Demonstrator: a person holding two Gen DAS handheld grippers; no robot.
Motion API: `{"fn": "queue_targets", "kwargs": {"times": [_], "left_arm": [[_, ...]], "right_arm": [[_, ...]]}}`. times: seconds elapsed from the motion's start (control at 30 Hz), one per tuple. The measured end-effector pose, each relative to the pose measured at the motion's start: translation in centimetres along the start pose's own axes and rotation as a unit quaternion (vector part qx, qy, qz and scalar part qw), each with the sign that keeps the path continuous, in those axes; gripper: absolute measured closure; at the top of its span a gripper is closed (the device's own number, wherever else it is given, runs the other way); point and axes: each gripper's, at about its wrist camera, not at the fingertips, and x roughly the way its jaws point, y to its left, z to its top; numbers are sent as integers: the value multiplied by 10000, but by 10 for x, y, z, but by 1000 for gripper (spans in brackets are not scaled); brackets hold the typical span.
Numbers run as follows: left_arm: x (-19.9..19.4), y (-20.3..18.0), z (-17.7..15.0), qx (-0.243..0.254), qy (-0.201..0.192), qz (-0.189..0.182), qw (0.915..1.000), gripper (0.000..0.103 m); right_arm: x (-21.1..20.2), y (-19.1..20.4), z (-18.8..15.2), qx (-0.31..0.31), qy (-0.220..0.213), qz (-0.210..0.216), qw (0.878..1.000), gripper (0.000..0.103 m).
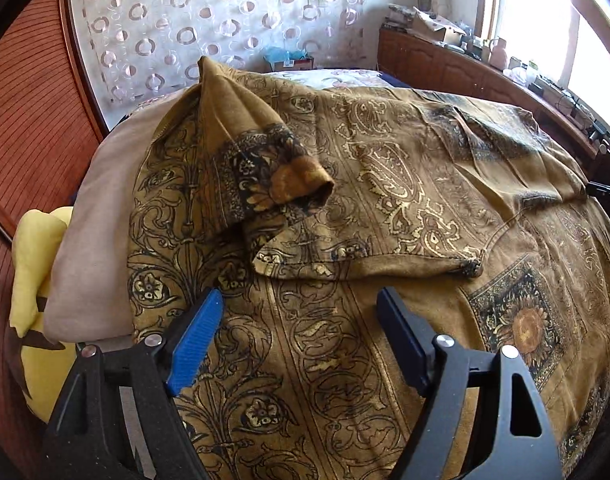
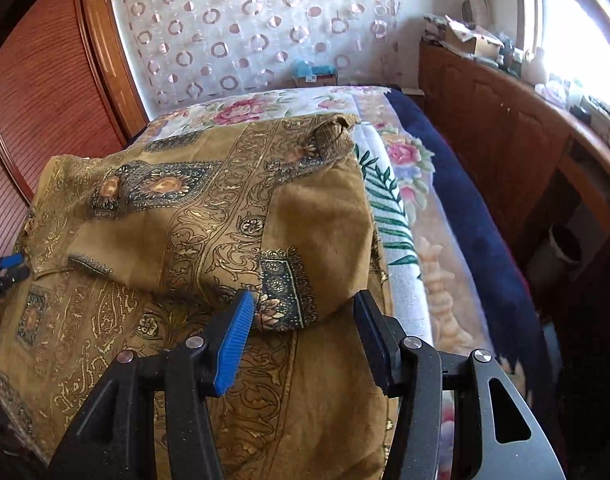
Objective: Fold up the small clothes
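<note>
Both grippers, left (image 1: pixel 297 336) and right (image 2: pixel 301 336), hang spread and empty just above the brown patterned garment (image 1: pixel 345 184), which lies across the bed (image 2: pixel 409 240) with a sleeve (image 1: pixel 265 168) folded inward, seemingly released so another fold can begin.

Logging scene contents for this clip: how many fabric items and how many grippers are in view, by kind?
Brown-gold paisley printed garment: 1
Beige plain cloth: 1
Yellow soft cloth: 1
Floral bedspread: 1
Navy blanket: 1
Black grippers with blue pads, left gripper, right gripper: 2
Total: 7
</note>
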Motion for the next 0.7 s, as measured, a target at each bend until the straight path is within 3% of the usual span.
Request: {"fn": "queue_targets", "kwargs": {"times": [0.23,0.5,0.6,0.7], "left_arm": [[1,-2,1,41,45,-44,10000,15],[0,-3,0,47,34,-43,10000,15],[-8,-1,-1,-8,-81,84,9999,19],[-27,4,0,-165,-387,119,9990,25]], "right_arm": [[9,-7,4,35,74,-90,9999,49],[3,-1,-14,-170,-38,-346,9993,49],[-5,-6,-18,-167,-39,-314,9994,46],[24,10,-8,-218,-21,-359,9991,46]]}}
